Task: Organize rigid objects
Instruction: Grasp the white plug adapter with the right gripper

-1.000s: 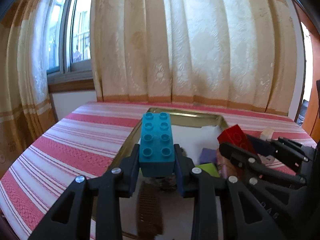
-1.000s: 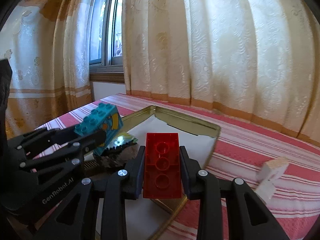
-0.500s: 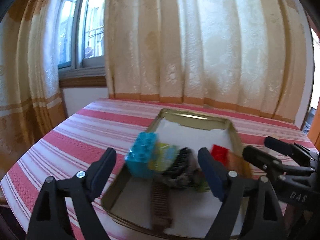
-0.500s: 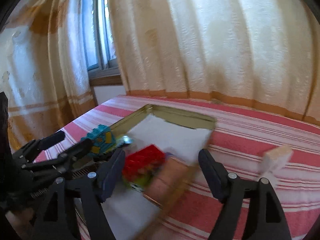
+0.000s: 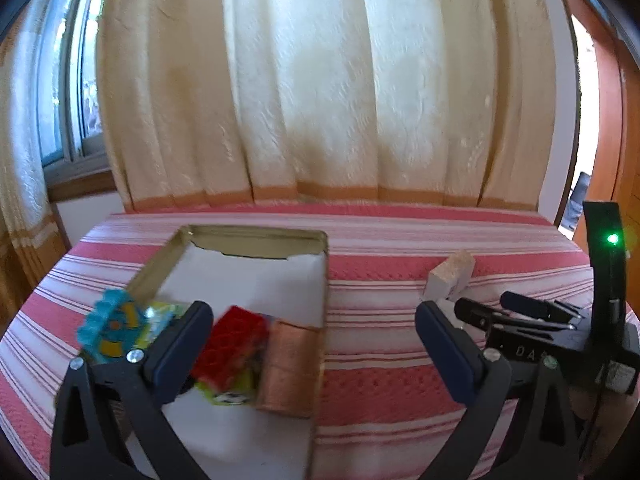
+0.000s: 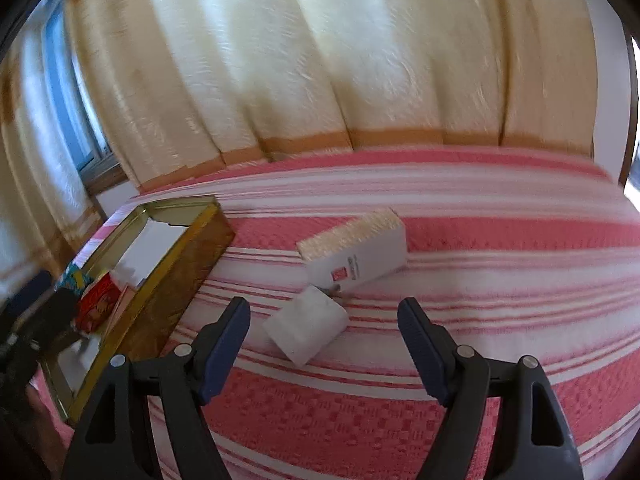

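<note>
A gold metal tray (image 5: pixel 325 280) lined with white paper lies on the striped cloth. In it lie a teal brick (image 5: pixel 110 326), a red brick (image 5: pixel 230 348), a copper-brown block (image 5: pixel 286 368) and a green piece (image 5: pixel 228 394). My left gripper (image 5: pixel 314 348) is open and empty, above the tray's right rim. My right gripper (image 6: pixel 324 336) is open and empty, just in front of a small white block (image 6: pixel 306 330) and a white box with a yellowish end (image 6: pixel 356 254). The tray also shows in the right wrist view (image 6: pixel 156 292), at the left. The right gripper also shows in the left wrist view (image 5: pixel 516 314).
The red-and-white striped cloth (image 6: pixel 480 280) covers the table. Cream curtains (image 5: pixel 320 100) hang behind the far edge, with a window (image 5: pixel 68 92) at the left. The white box also shows in the left wrist view (image 5: pixel 450 274), right of the tray.
Both grippers opened and dropped their bricks into the tray, the teal one from the left, the red one from the right. Both then swung right; the right one now faces the white blocks.
</note>
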The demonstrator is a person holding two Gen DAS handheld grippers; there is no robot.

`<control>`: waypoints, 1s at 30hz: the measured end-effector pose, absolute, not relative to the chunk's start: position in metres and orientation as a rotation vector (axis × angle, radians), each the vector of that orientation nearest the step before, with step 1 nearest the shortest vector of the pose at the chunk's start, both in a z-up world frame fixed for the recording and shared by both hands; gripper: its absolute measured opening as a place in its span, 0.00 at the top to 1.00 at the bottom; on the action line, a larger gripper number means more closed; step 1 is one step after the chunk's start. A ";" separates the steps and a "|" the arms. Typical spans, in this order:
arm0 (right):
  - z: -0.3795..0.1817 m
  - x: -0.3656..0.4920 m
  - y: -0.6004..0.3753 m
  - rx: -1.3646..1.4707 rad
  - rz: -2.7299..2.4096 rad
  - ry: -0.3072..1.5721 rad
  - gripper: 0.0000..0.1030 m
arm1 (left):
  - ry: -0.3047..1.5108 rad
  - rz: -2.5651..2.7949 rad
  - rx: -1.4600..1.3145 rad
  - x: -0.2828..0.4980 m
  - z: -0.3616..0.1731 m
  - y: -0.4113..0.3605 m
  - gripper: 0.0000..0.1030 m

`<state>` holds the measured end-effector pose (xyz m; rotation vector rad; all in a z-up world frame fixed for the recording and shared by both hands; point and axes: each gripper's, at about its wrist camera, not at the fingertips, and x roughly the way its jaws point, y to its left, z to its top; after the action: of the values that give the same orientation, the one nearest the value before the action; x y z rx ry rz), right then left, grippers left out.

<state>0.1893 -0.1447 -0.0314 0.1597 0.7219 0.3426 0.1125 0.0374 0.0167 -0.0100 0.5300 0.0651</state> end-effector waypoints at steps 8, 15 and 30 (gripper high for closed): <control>-0.054 0.214 -0.112 0.059 0.365 0.858 0.24 | 0.541 0.087 -0.027 0.120 0.014 0.036 0.00; -0.057 0.221 -0.113 0.047 0.337 0.869 0.40 | 0.525 0.077 -0.012 0.124 0.020 0.032 0.00; -0.063 0.187 -0.191 0.160 0.261 0.831 0.40 | 0.636 -0.027 0.043 0.167 -0.007 -0.028 0.00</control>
<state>0.1866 -0.1914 -0.0628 0.1602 0.8309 0.2607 0.1667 -0.0278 -0.0069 0.0432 0.6356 -0.0267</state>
